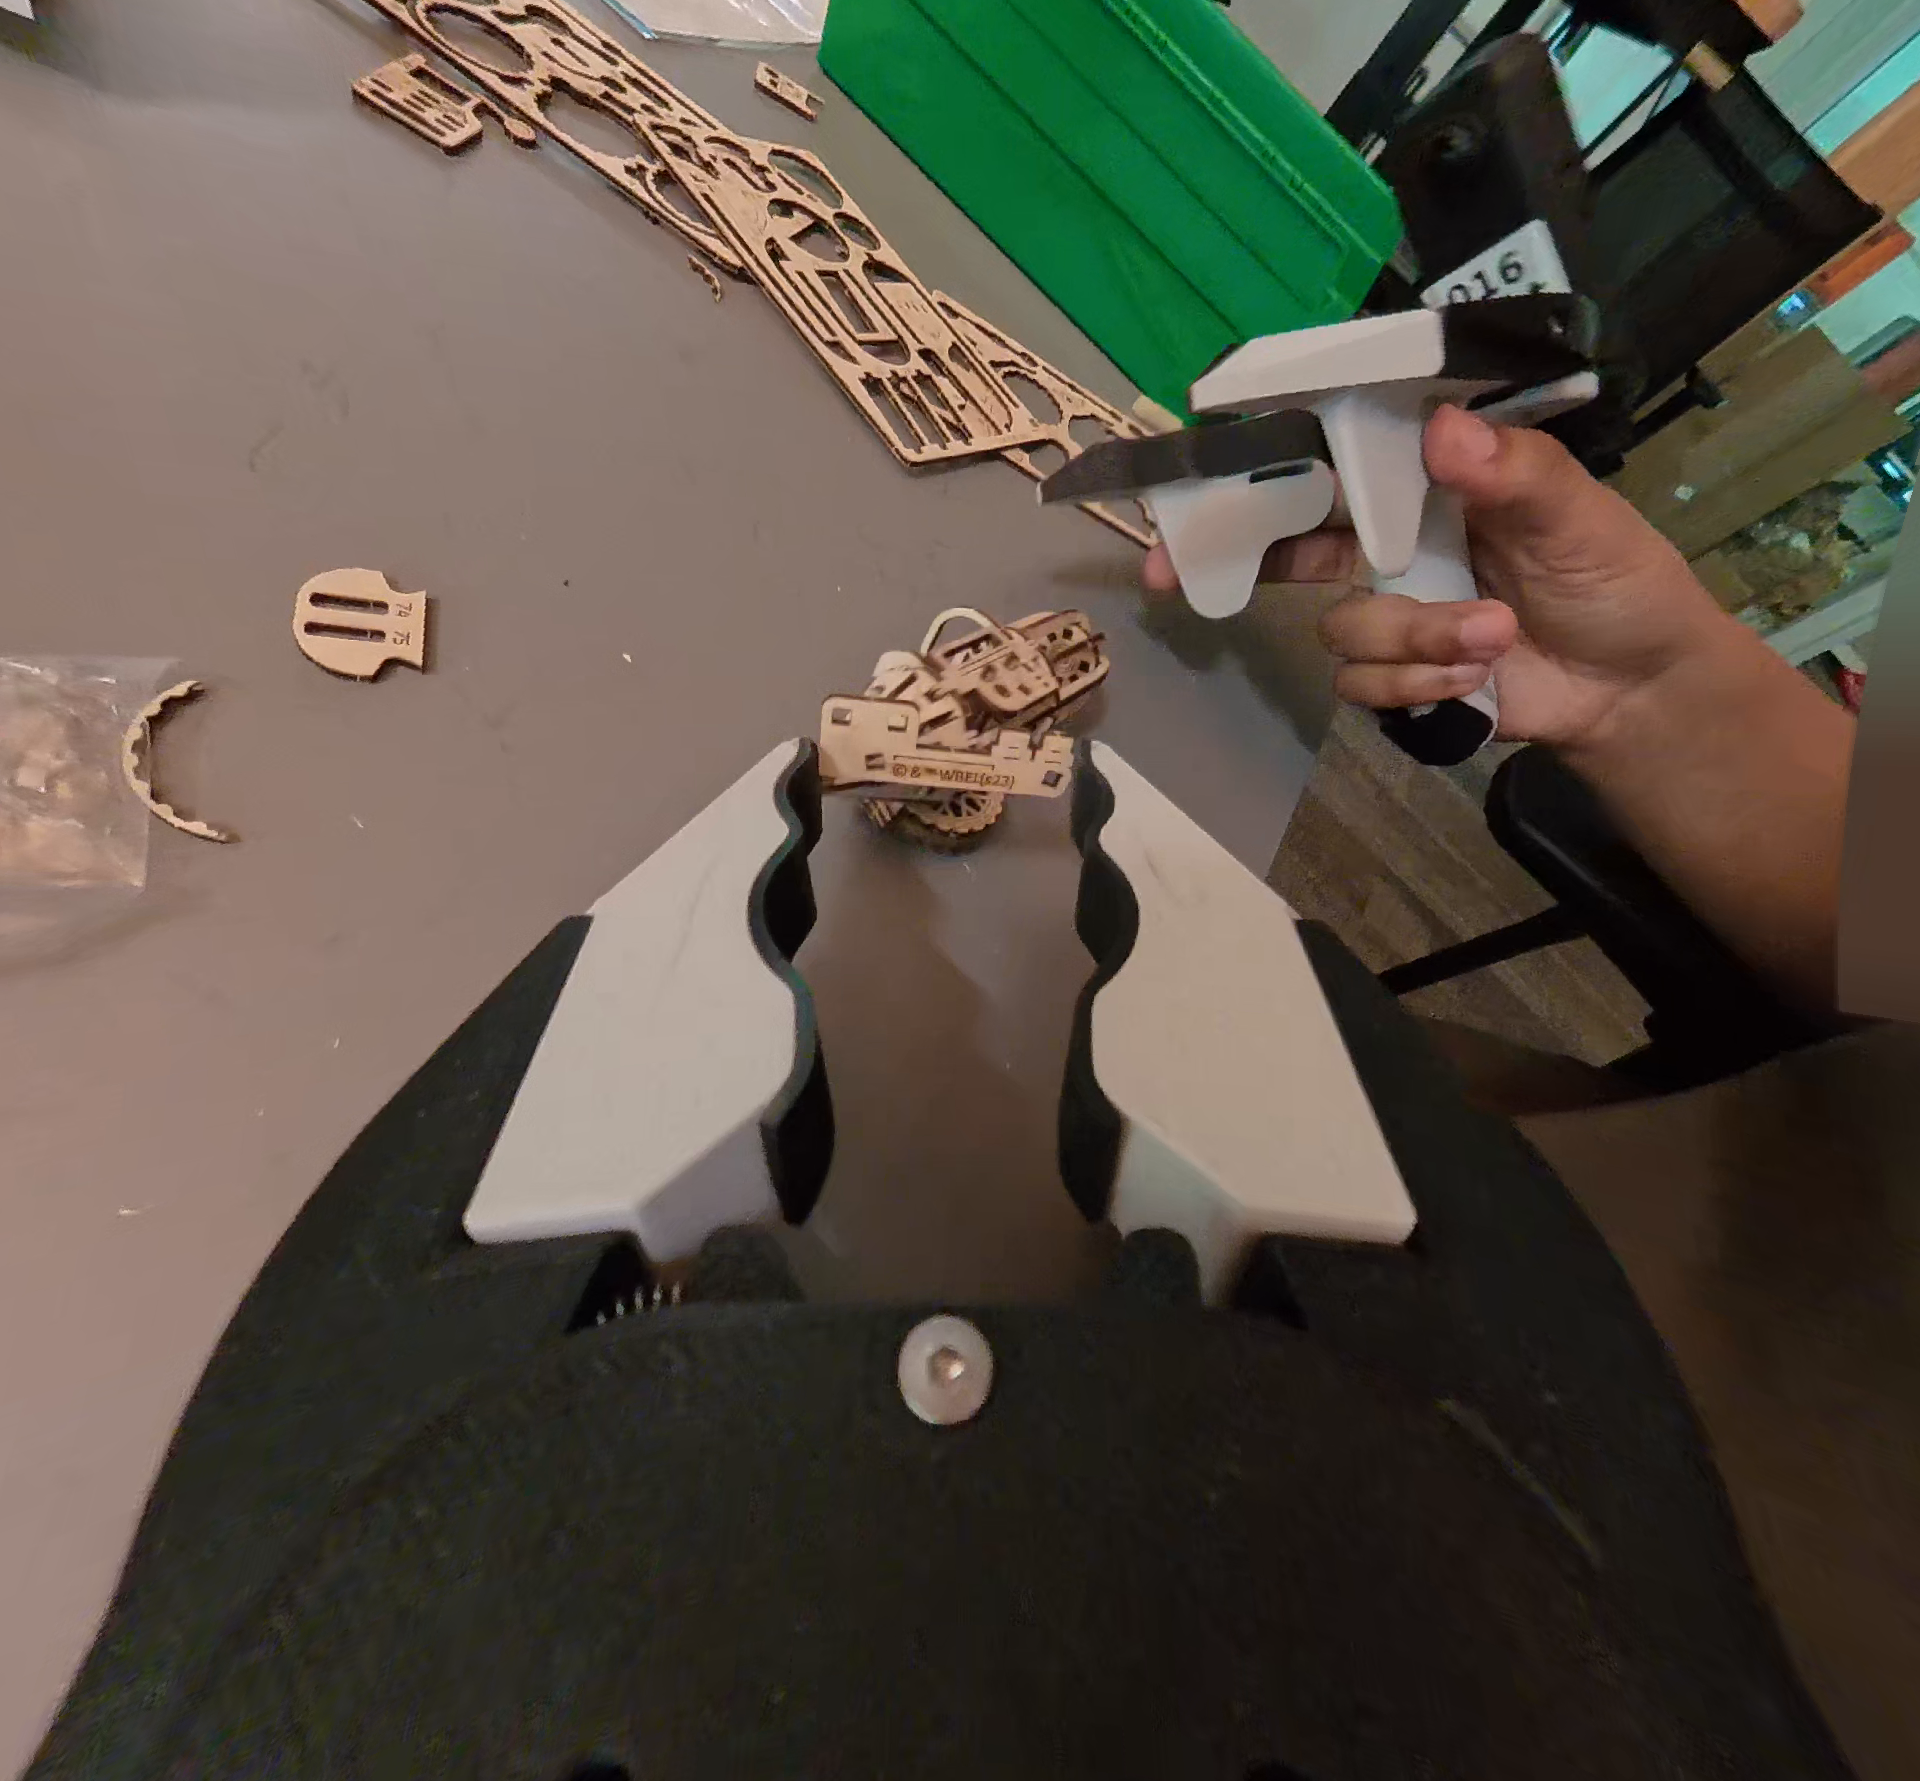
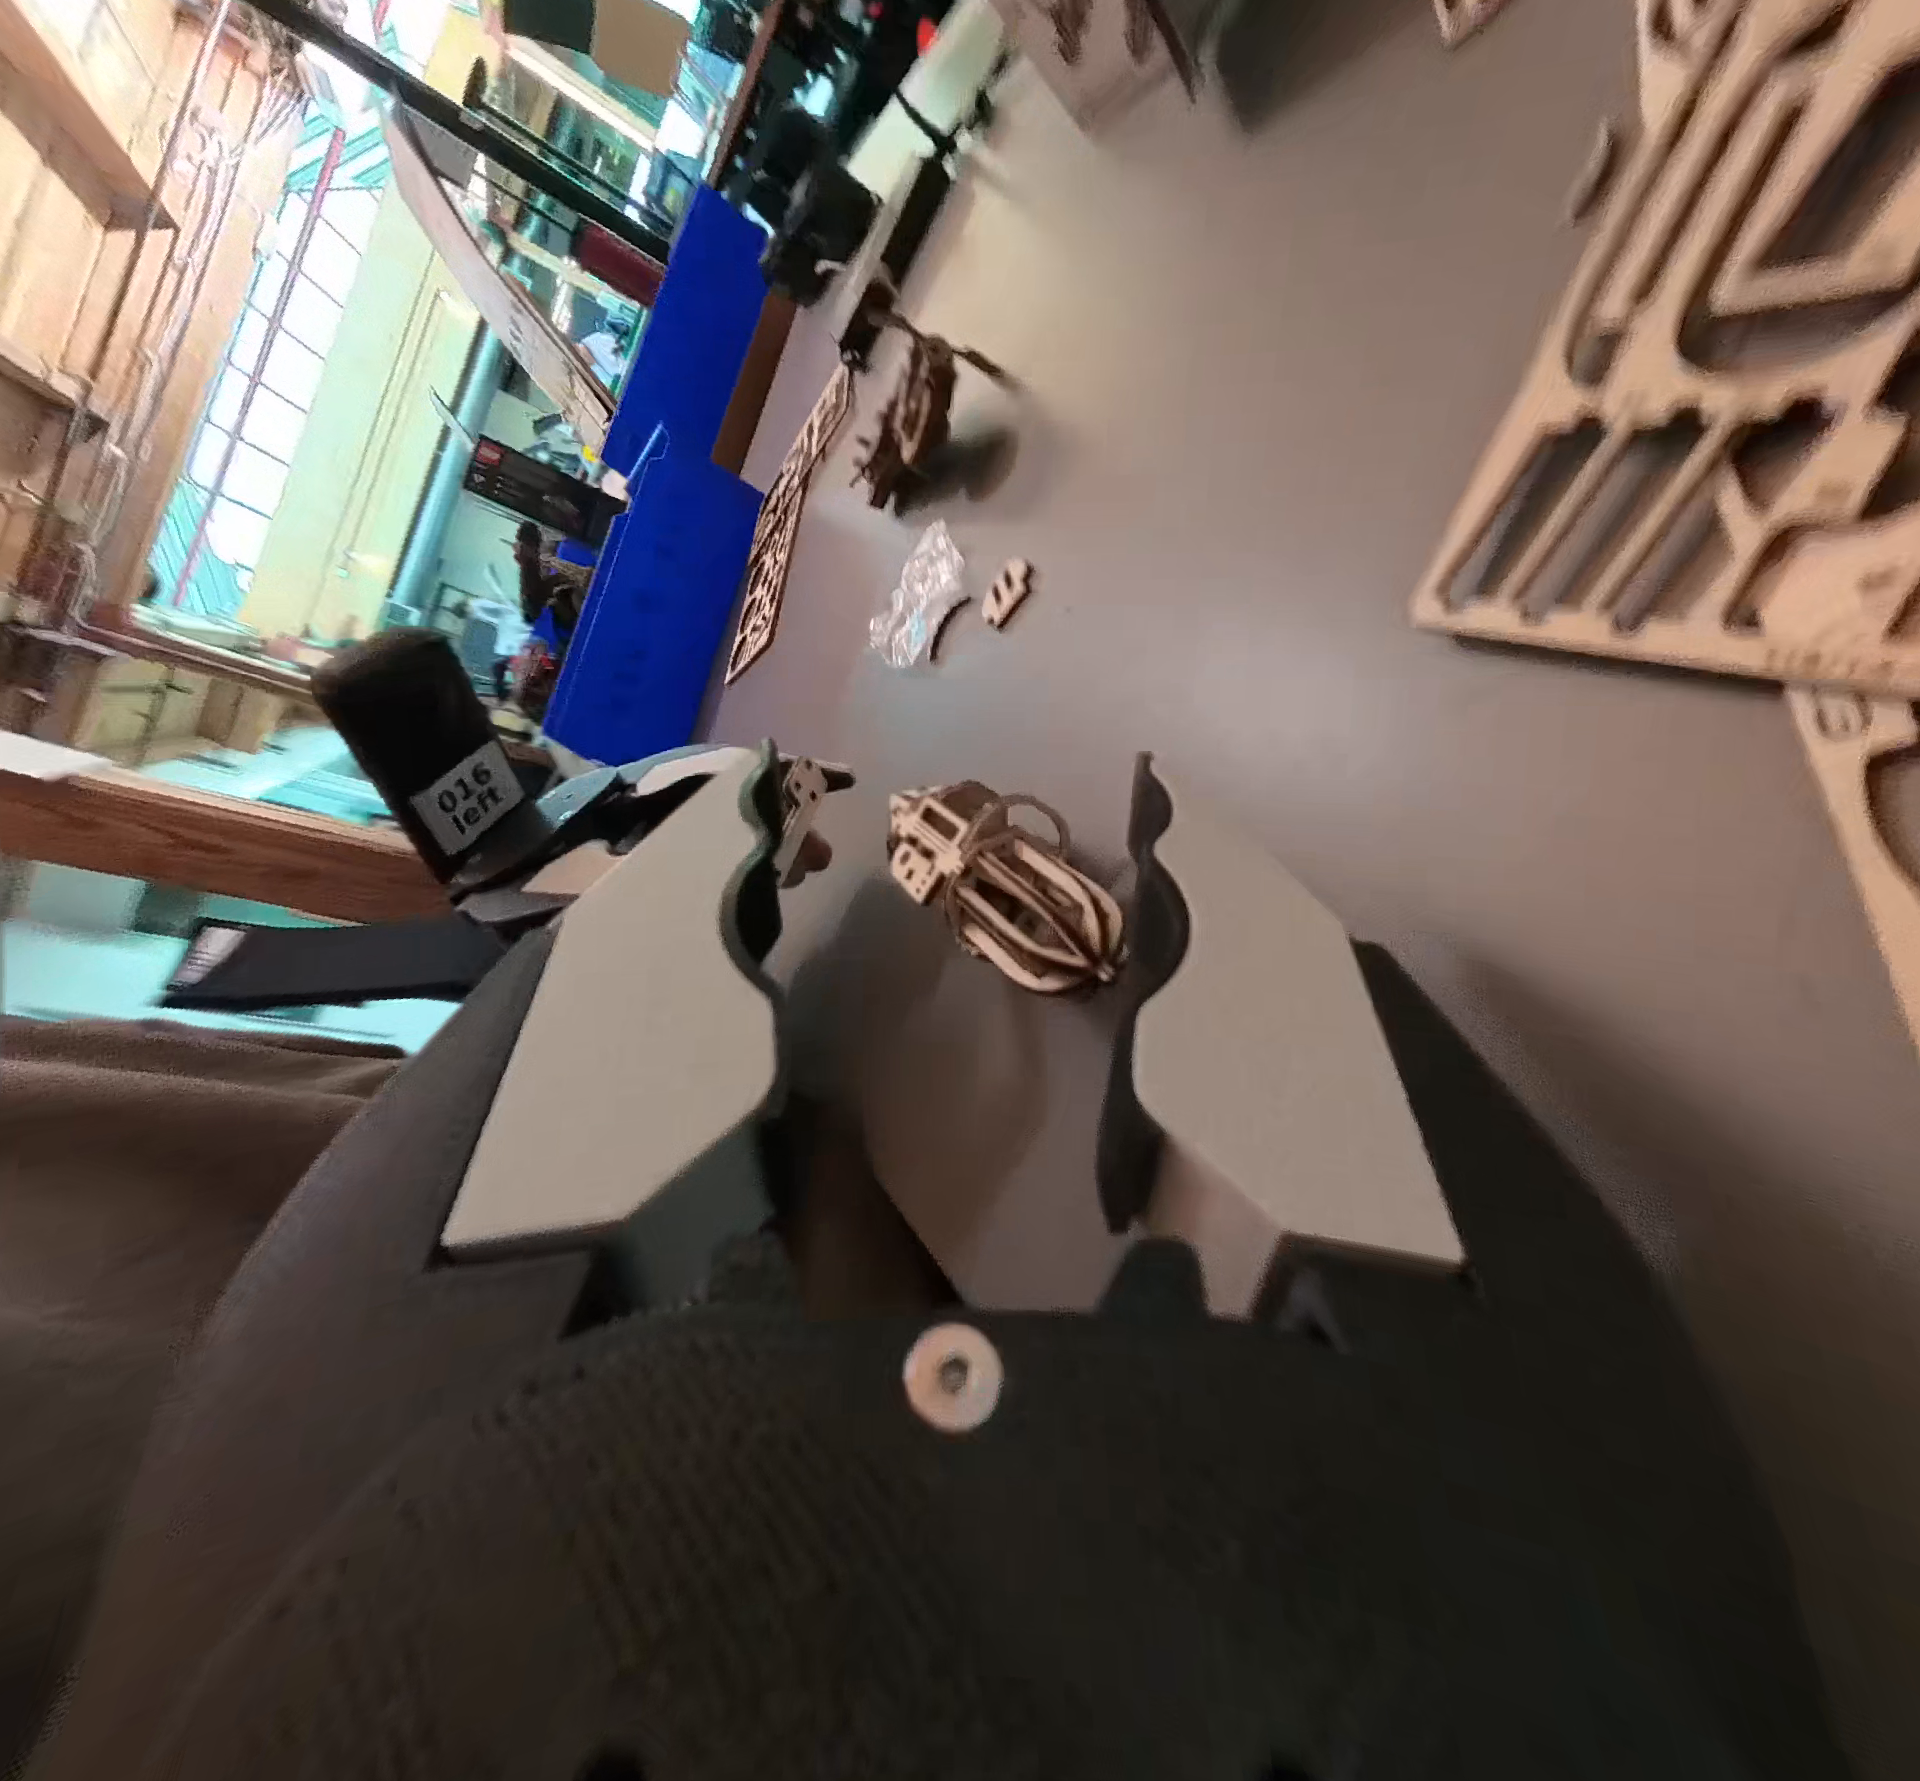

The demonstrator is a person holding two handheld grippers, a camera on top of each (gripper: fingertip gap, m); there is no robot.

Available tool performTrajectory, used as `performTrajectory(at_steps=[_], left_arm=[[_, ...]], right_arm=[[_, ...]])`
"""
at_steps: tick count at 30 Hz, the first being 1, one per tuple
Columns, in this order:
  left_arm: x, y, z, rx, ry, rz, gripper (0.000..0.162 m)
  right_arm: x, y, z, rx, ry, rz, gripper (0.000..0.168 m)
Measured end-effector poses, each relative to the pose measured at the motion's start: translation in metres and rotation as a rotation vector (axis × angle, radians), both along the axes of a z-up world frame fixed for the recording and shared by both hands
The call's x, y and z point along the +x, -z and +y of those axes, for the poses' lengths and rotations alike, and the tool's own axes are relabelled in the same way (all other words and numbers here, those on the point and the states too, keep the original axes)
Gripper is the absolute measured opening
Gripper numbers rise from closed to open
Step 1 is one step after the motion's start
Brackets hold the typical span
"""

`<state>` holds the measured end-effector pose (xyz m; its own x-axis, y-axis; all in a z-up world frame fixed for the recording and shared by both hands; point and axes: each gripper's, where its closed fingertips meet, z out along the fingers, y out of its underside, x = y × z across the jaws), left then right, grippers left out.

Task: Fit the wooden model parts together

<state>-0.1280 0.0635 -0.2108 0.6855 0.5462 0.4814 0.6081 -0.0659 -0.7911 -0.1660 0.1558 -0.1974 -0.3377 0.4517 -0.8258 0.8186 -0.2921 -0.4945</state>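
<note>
Counter (image 1: 312, 381) of grey carries the loose wooden pieces. Left tool (image 1: 940, 770) hangs over it, its jaws spread wide, gripping nothing. Just ahead of its tips stands the part-built wooden model (image 1: 966, 723), resting on the counter near the front edge. Right tool (image 1: 1132, 453) is held in a hand (image 1: 1558, 619) above and to the right of the model, turned on its side, jaws also apart and empty; in its own view the model (image 2: 997, 884) shows between its fingers. Punched-out sheets (image 1: 727, 193) lie farther back beside a green bin (image 1: 1091, 121). A slotted piece (image 1: 358, 625), a toothed arc (image 1: 166, 765) and a plastic bag (image 1: 62, 775) lie at the left.
</note>
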Motion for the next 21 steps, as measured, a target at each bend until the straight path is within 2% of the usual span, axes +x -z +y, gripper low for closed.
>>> performTrajectory(at_steps=[2, 5, 9, 11, 16, 19, 21], left_arm=[[-0.001, -0.003, 0.002, 0.017, -0.013, -0.011, 0.047], [-0.002, -0.008, 0.006, 0.049, -0.037, -0.046, 0.047], [0.004, -0.013, 0.019, 0.113, -0.031, -0.115, 0.047], [0.007, -0.015, 0.024, 0.150, -0.021, -0.149, 0.048], [0.015, -0.023, 0.030, 0.250, 0.025, -0.242, 0.048], [0.021, -0.024, 0.031, 0.265, 0.057, -0.276, 0.048], [0.022, -0.025, 0.031, 0.278, 0.063, -0.285, 0.048]], right_arm=[[0.004, -0.018, -0.005, 0.060, -0.006, 0.151, 0.061], [0.025, -0.035, -0.035, 0.230, -0.103, 0.427, 0.056], [0.048, -0.018, -0.066, 0.570, -0.265, 0.711, 0.050], [0.052, -0.017, -0.072, 0.663, -0.287, 0.827, 0.042], [0.057, -0.018, -0.075, 0.772, -0.310, 0.970, 0.032], [0.060, -0.019, -0.077, 0.801, -0.313, 1.021, 0.015], [0.062, -0.021, -0.078, 0.806, -0.316, 1.047, 0.012]])
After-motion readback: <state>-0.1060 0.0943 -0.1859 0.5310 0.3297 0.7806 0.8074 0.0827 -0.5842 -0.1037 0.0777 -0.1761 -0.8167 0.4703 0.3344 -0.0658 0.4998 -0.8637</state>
